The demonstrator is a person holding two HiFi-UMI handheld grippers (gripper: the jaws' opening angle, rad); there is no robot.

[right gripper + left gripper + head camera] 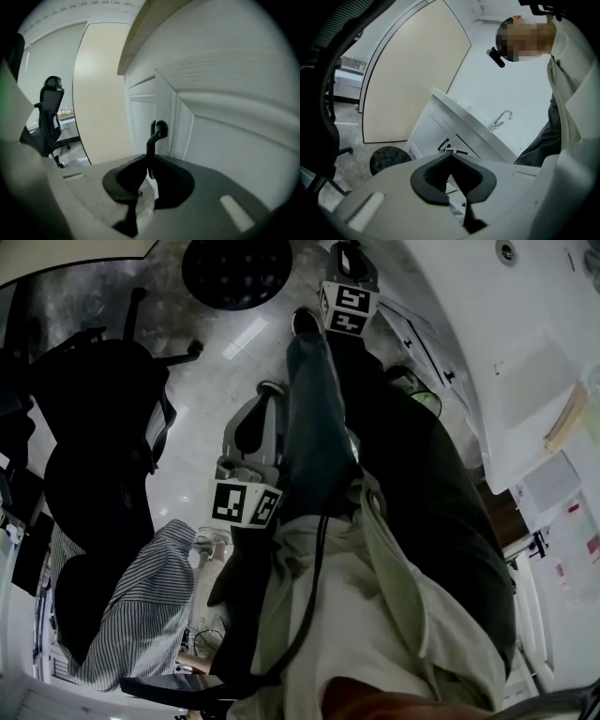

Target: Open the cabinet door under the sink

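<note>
The white cabinet door (220, 140) under the sink fills the right gripper view, and its black bar handle (157, 133) runs down between the jaws. My right gripper (149, 161) is shut on that handle. In the head view only its marker cube (345, 307) shows, at the top against the cabinet front (417, 338). My left gripper (272, 390) hangs over the floor beside the person's leg, its jaws together with nothing in them. In the left gripper view, past the left gripper (451, 157), stand the cabinet (433, 129) with a black handle (443, 144) and the faucet (501, 119).
A black office chair (103, 427) stands at the left and a round black stool (236, 273) on the floor ahead. The person's legs (375, 456) sit between the grippers. A beige curved panel (101, 93) stands left of the cabinet. Papers (562, 418) lie on the counter.
</note>
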